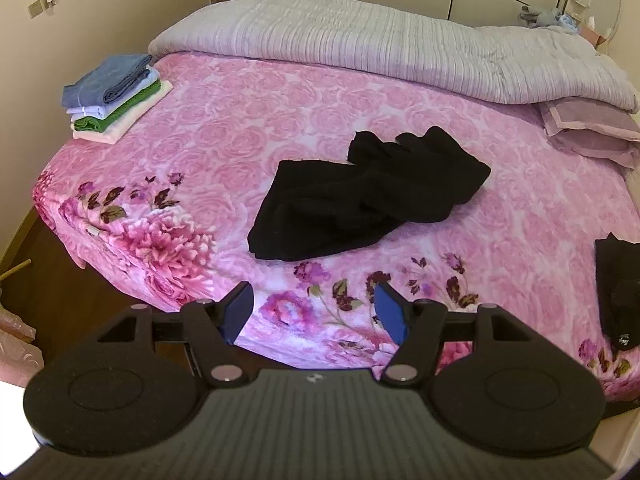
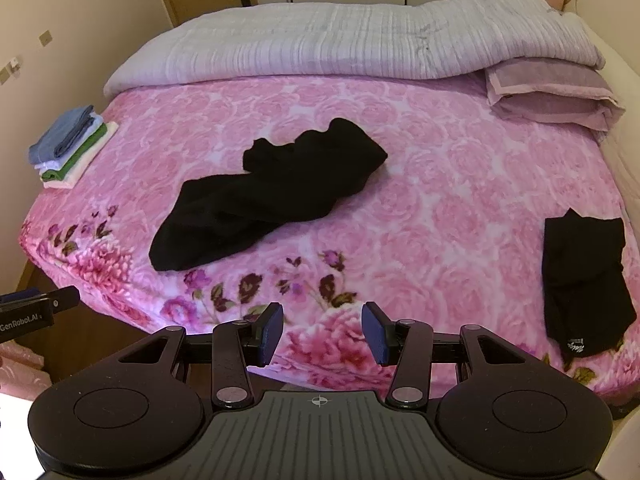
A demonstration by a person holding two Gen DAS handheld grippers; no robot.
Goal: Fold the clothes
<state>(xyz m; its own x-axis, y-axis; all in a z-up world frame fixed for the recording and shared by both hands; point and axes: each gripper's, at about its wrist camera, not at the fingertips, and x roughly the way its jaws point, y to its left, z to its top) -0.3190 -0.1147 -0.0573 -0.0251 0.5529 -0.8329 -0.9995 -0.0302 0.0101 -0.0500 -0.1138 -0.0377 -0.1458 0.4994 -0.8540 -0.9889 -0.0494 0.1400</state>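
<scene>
A bed covered in a pink rose-printed blanket (image 2: 440,184) fills the room. At its far left corner sits a neat stack of folded cloths, blue on top, then white, green and cream (image 2: 70,148). Near the middle of the bed, somewhat towards the left, a crumpled black garment (image 2: 256,200) lies stretched at a slant, unfolded. Along the far edge runs a rolled grey-lilac ribbed quilt (image 2: 340,48), with a folded mauve towel (image 2: 552,96) tucked at its right end. By the right edge, towards the near corner, a second black garment (image 2: 580,280) lies flatter, a small label showing at its near end.

Both tongs hang over the near edge. The left gripper (image 1: 316,312) stands wide apart, holding nothing. The right gripper (image 2: 322,332) is likewise parted and empty.
</scene>
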